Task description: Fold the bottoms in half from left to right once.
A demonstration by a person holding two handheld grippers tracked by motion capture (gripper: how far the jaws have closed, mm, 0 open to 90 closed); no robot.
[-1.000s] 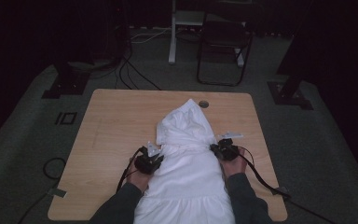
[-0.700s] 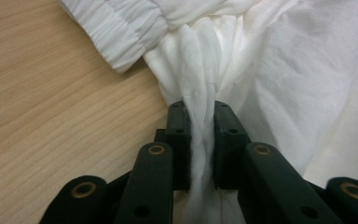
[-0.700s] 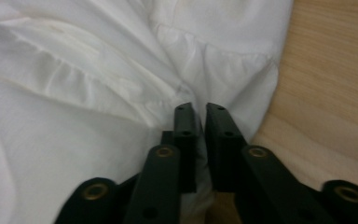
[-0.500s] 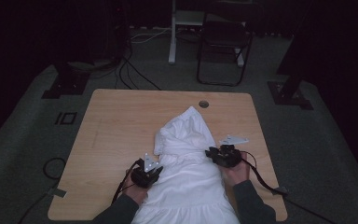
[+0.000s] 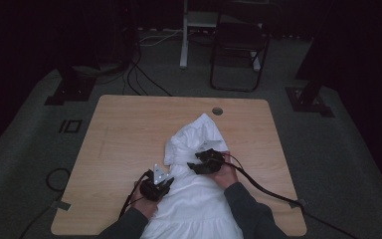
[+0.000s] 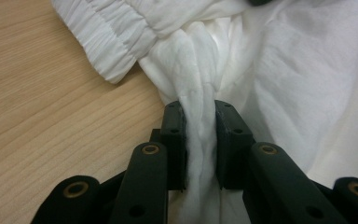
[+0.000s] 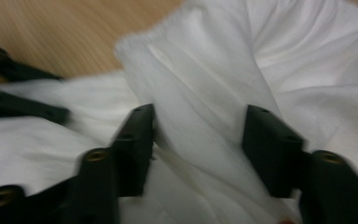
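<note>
Pinching a bunched fold of the white garment (image 6: 279,70) between its pads, the left gripper (image 6: 200,140) grips, while the right gripper (image 7: 198,140), just opening, straddles loose cloth.

Left of the garment (image 5: 194,199), the counter (image 5: 124,139) lay bare and a tool could pass freely; beyond the garment it was open to the grommet hole (image 5: 217,111). Right of the garment, a cable (image 5: 263,186) crossed the narrow bare strip.
</note>
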